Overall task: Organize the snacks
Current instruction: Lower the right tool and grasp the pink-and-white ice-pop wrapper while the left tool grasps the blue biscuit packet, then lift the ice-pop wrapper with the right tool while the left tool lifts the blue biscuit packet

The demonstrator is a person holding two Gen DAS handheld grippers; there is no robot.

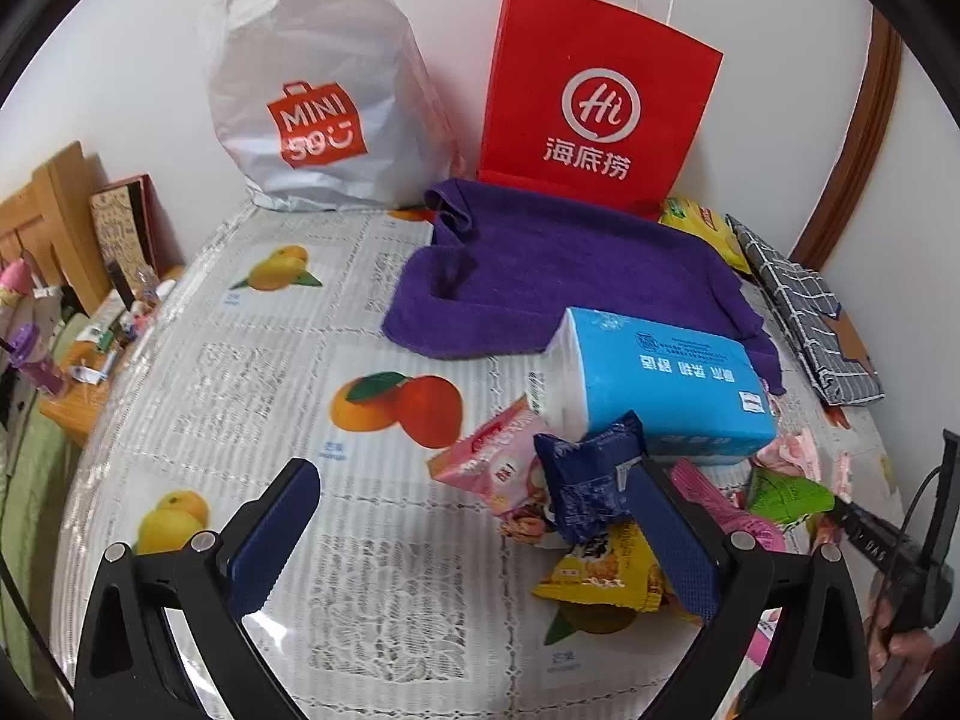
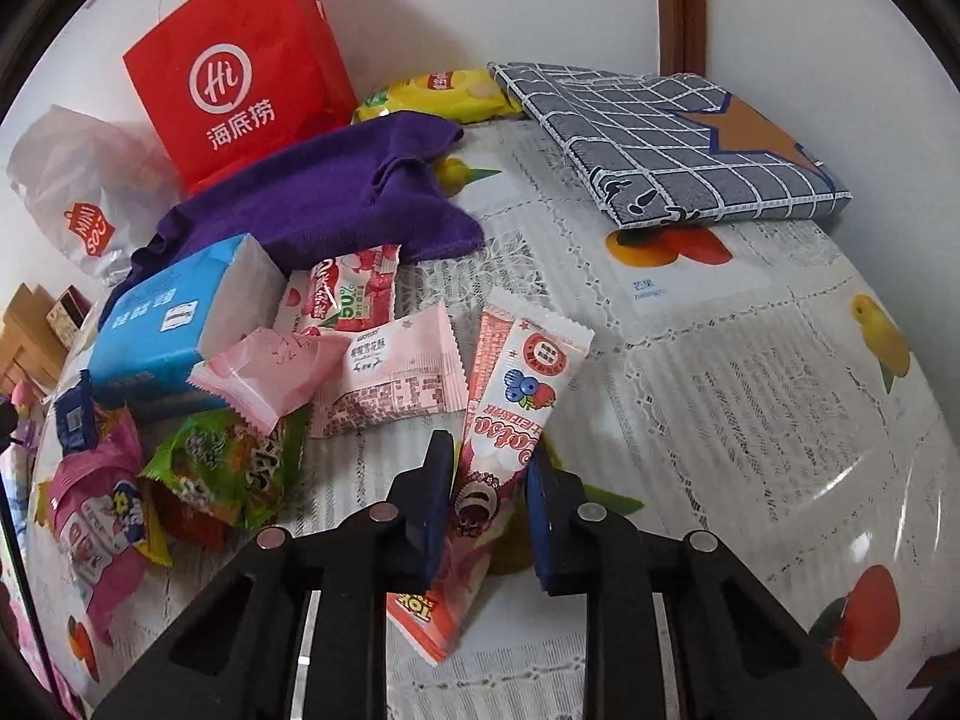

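Right claw (image 2: 487,483) clamped on berry wafer pack (image 2: 510,420) above worktop (image 2: 720,390); left claw (image 1: 474,534) apart beside navy packet (image 1: 591,480).

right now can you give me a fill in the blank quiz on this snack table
1. The right gripper is shut on a long ____ snack packet.
2. The left gripper stands ____ over the fruit-print tablecloth.
3. The blue tissue pack lies partly on a ____ towel.
4. The red paper bag stands against the wall beside a ____ plastic bag.

Missing words: pink; open; purple; white
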